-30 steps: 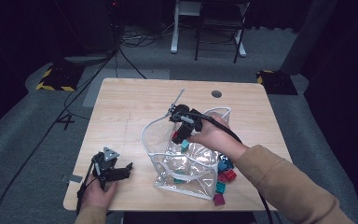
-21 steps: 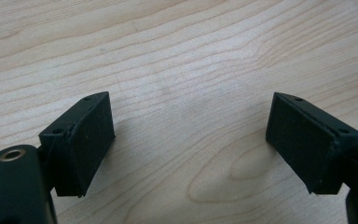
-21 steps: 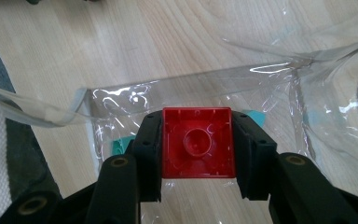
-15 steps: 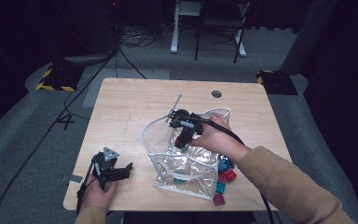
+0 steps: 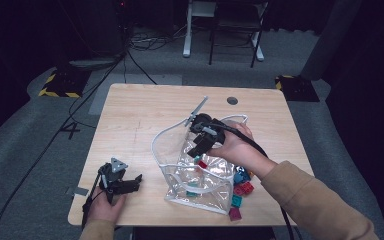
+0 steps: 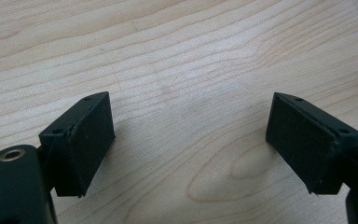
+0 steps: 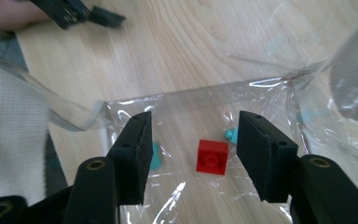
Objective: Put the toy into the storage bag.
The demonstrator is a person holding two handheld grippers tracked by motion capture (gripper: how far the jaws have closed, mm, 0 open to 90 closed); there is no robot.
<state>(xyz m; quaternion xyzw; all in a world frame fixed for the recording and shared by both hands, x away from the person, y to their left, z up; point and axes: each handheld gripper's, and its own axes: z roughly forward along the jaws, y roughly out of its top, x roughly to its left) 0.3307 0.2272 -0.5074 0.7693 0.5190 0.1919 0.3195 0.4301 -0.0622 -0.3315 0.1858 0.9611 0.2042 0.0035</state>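
We found the right tongs (image 7: 191, 154) just opening over the clear bag (image 5: 200, 177) mid-table, red brick (image 7: 212, 157) lying free inside. Left tongs (image 6: 189, 140) stood apart, empty, near-left.

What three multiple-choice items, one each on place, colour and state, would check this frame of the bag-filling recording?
1. Where does the red brick lie?
A. Inside the clear bag
B. On the floor
C. Between the left gripper's jaws

2. What colour is the table top?
A. White
B. Light wood
C. Black

3. How does the right gripper stand?
A. Clamped on the red brick
B. Open, with the brick lying loose below and between its jaws
C. Clamped on the bag's rim

Key: 1 A, the right gripper view shows the brick on the bag's clear bottom. 2 B, wood grain shows in all views. 3 B, its jaws have just been opening and gaps show on both sides of the brick.
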